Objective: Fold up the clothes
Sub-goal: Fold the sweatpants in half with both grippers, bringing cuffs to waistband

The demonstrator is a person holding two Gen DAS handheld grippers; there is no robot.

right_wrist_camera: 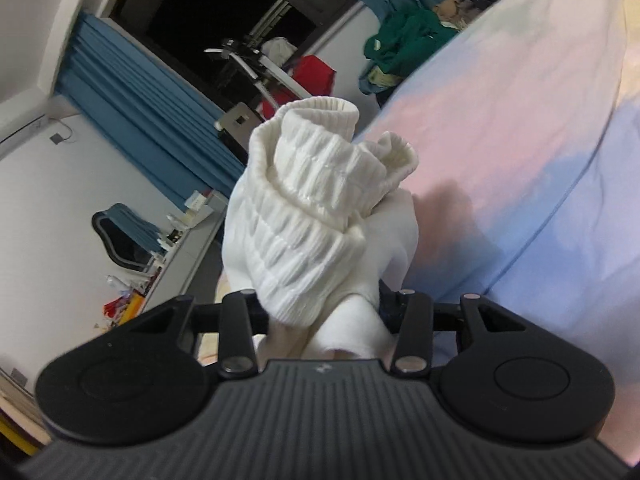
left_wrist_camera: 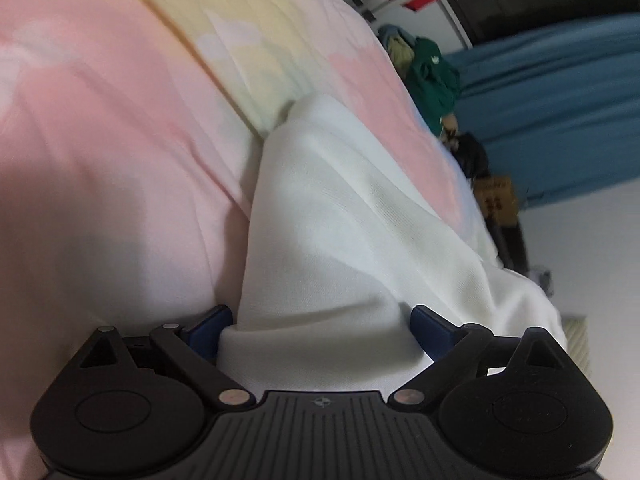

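The left gripper (left_wrist_camera: 322,320) is right up close, and white cloth (left_wrist_camera: 344,216) fills the gap between its blue fingers (left_wrist_camera: 430,326). The jaws stand fairly wide with the cloth bunched thick between them, so I think it has hold of the cloth, but I cannot see the pads press on it.

The right gripper (right_wrist_camera: 324,308) is close too. Its jaws are pulled in near each other and they pinch a wad of the same white stuff. A ribbed cuff (right_wrist_camera: 316,200) sticks up out of it, rolled and curled at the top.

The cloth runs long, away from the left gripper, out over the bed (left_wrist_camera: 120,128). It gets thin toward its far tip, a bit like a sleeve or a leg. That long line points straight ahead of the left gripper. The cuff end points straight ahead of the right gripper, up in the air off the bed.

The cloth is soft and smooth with a fine knit. The cuff is thick and stretchy, with little ridges in rows. The bed cover is pink, yellow and blue, and it is flat with soft creases.

The cloth is not flat or neatly folded now. Both ends are held, so a fold would turn on bringing one end along that long line to the other.

A green top (right_wrist_camera: 404,40) lies in a heap far off on the bed.
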